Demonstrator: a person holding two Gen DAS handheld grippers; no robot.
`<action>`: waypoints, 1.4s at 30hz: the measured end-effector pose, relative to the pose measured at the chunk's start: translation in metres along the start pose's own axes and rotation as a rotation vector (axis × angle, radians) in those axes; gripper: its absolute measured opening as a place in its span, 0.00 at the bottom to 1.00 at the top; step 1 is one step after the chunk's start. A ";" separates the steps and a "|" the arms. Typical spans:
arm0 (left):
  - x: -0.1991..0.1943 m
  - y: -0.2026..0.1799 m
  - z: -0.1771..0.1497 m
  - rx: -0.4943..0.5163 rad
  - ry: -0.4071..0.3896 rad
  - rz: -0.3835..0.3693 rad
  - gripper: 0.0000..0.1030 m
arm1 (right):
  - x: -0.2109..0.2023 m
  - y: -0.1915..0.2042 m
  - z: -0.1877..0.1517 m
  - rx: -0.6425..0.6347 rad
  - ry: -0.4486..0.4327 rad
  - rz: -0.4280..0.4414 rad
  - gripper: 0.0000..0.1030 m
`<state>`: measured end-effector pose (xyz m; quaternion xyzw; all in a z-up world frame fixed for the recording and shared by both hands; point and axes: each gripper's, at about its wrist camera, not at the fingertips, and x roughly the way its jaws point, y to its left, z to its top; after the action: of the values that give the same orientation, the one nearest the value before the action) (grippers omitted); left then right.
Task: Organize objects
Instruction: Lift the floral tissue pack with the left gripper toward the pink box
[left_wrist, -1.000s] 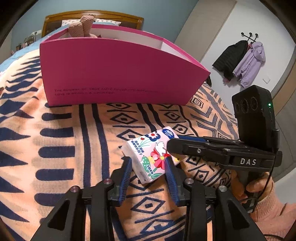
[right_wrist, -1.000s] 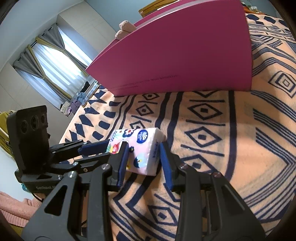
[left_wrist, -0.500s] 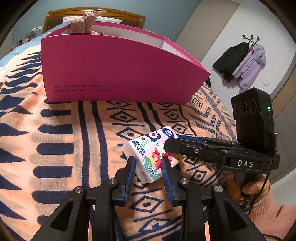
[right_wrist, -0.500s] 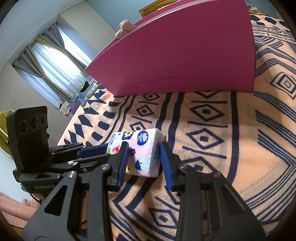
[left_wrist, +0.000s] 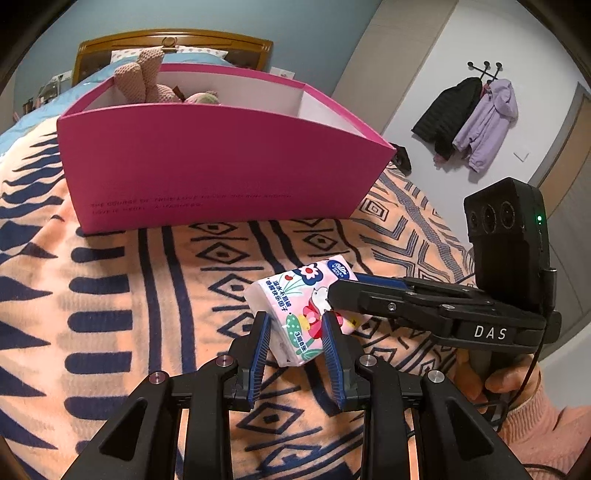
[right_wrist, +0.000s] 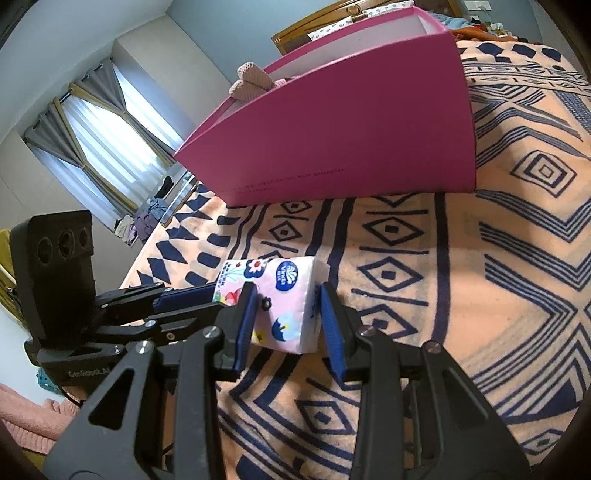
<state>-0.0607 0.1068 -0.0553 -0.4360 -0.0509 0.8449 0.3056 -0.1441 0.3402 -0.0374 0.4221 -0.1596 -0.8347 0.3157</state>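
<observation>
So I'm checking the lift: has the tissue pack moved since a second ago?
Yes. The tissue pack has risen off the blanket, and the pink box now shows its inside.

Magenta box (left_wrist: 221, 162); pink floral tissue pack (left_wrist: 303, 314); peach blanket (left_wrist: 110, 295), navy geometric pattern; blue claw pads (left_wrist: 260, 354)

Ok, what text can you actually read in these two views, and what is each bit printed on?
"DAS": white letters on the right gripper body, left wrist view.
"GenRobot.AI", last letters cut off: on the left gripper body, right wrist view.
"Vinda": blue round logo on the tissue pack.
"3层8张": side of the tissue pack, left wrist view; the other Chinese lines there are too small.
Two dark printed lines low on the pink box: too small to read.
</observation>
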 end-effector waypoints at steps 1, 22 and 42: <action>0.000 -0.001 0.000 0.002 -0.001 0.000 0.28 | -0.001 0.001 0.000 -0.003 -0.004 -0.004 0.37; -0.006 -0.013 0.015 0.031 -0.038 0.012 0.28 | -0.018 0.011 0.007 -0.036 -0.069 -0.026 0.37; -0.014 -0.023 0.030 0.063 -0.073 0.014 0.28 | -0.032 0.016 0.015 -0.059 -0.120 -0.040 0.37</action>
<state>-0.0669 0.1232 -0.0193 -0.3954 -0.0323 0.8635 0.3113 -0.1352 0.3493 -0.0002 0.3647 -0.1451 -0.8690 0.3013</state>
